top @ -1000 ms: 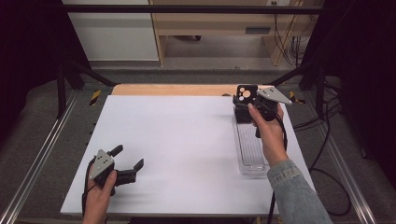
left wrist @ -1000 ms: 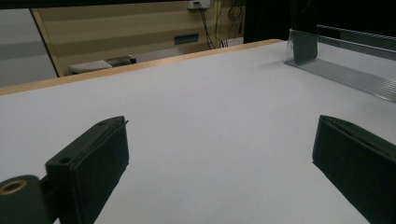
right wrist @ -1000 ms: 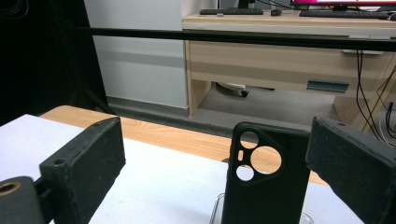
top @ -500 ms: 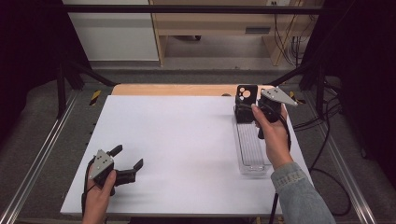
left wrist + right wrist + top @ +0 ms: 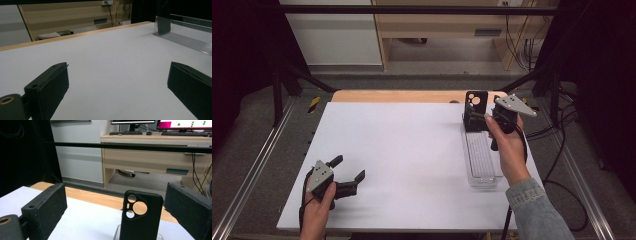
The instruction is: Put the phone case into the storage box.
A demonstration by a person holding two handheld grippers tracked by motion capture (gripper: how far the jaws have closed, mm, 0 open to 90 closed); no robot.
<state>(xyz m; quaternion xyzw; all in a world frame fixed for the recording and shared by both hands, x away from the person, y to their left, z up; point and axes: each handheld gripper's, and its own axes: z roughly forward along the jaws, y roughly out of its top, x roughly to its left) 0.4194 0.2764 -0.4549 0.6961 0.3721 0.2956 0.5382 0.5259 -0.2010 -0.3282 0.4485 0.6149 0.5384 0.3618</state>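
Observation:
A black phone case [image 5: 475,99] stands upright at the far end of a clear plastic tray [image 5: 482,162] on the right of the white table. Its back with the camera cut-outs faces me. My right gripper [image 5: 473,121] is just in front of it, open. In the right gripper view the phone case [image 5: 141,220] stands between the two wide-apart jaws, a little beyond them and untouched. My left gripper [image 5: 348,168] rests open near the front left corner of the table with nothing in it; its own view looks across the bare white top to the clear tray [image 5: 185,38].
The white tabletop [image 5: 402,150] has a wooden strip [image 5: 402,96] along its far edge. Metal frame rails [image 5: 259,165] run along both sides. A wooden desk [image 5: 160,160] with monitors stands beyond the table. Cables hang at the right [image 5: 557,145].
My right gripper has drifted slightly to the right and back from the phone case. The left gripper and the case have stayed put.

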